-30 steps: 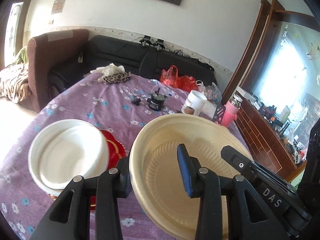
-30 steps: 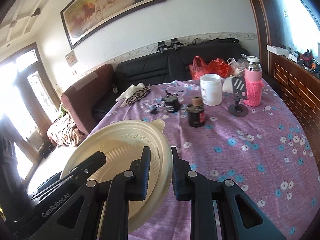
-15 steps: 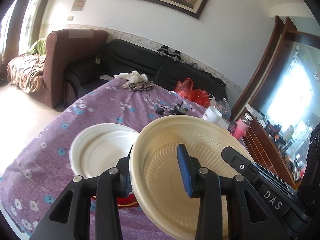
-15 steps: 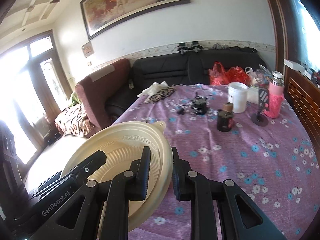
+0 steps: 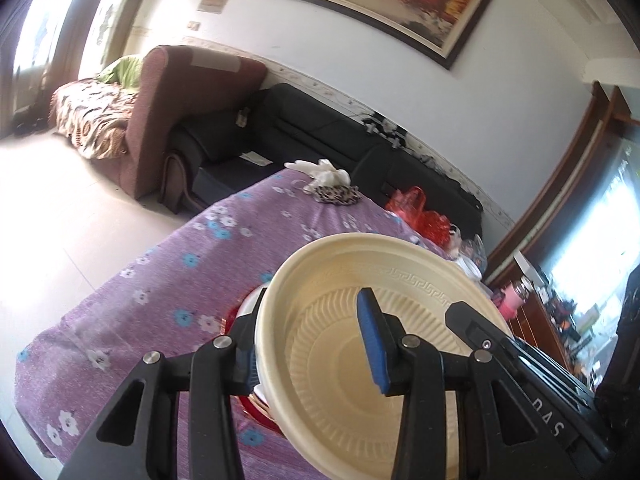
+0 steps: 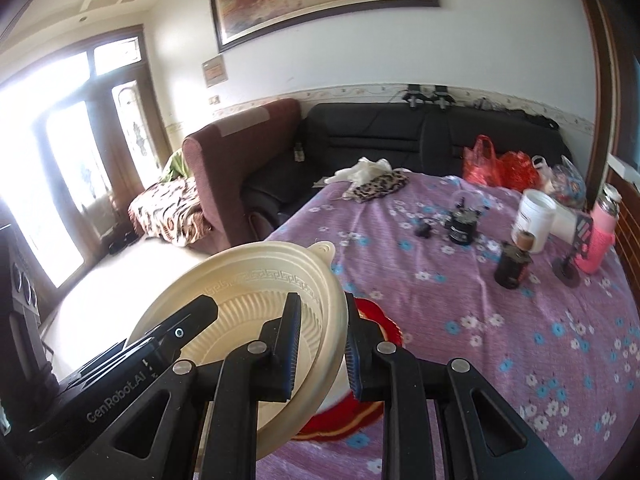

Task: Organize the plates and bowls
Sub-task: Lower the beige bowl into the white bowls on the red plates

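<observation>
A cream plastic plate [image 5: 392, 360] with a ribbed well is held tilted above the purple flowered table by both grippers. My left gripper [image 5: 308, 344] is shut on its left rim. My right gripper [image 6: 320, 344] is shut on its right rim, where the cream plate [image 6: 256, 320] fills the lower left of the right wrist view. Under the plate lies a red plate [image 6: 376, 324] with a white dish [image 5: 250, 304] on it, mostly hidden.
The table [image 6: 500, 340] carries a white jar [image 6: 534, 220], a dark bottle [image 6: 512, 264], a black jar [image 6: 462, 228], a pink flask [image 6: 600, 236] and a leopard cloth [image 6: 380, 186] at the far side. A sofa [image 6: 400, 140] and an armchair [image 5: 188, 100] stand behind.
Both grippers have carried the cream plate left and over the white dish and red plate, which it now mostly covers. Both views have swung left toward the door and floor.
</observation>
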### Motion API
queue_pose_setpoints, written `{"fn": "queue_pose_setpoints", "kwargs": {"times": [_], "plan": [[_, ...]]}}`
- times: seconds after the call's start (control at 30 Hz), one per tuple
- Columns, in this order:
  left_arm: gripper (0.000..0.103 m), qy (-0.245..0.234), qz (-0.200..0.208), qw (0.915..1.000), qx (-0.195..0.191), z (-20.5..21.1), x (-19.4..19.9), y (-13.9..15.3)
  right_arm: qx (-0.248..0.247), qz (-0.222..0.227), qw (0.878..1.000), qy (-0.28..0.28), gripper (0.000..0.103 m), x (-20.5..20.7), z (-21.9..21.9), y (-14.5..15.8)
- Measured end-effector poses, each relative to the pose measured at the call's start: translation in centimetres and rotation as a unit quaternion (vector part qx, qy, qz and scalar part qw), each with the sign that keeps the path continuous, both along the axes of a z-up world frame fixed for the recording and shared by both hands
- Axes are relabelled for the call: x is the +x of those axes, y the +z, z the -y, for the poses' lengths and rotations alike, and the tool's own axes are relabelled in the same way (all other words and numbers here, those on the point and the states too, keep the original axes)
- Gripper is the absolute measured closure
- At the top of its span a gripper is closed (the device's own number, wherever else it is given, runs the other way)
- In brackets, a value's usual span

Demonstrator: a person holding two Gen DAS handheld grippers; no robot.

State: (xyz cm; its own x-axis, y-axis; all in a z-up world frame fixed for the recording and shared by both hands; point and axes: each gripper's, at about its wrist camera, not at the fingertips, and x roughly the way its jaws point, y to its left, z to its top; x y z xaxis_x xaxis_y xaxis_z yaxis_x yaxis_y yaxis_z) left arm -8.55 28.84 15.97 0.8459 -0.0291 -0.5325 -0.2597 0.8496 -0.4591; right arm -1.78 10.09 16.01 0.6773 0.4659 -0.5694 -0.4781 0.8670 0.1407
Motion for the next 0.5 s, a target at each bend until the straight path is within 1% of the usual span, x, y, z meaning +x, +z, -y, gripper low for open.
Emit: {"fn": "queue_pose_setpoints", "kwargs": {"times": [0.13, 0.27, 0.5], "plan": [[0.064, 0.016, -0.005, 0.9999, -0.005, -1.7, 0.5, -0.5, -0.015, 0.0, 1.0, 0.011, 0.08, 0.9, -1.9, -0.3], [0.064, 0.024, -0.008, 0.9997, -0.006, -2.7, 0.8, -0.8, -0.019, -0.006, 1.0, 0.017, 0.08, 1.7, -3.1, -0.8], [0.064, 0.026, -0.021, 0.9994, -0.012, -3.5, 1.4, -2.2, -0.029, -0.026, 0.999, 0.018, 0.08, 2.7, -3.7, -3.1]]}}
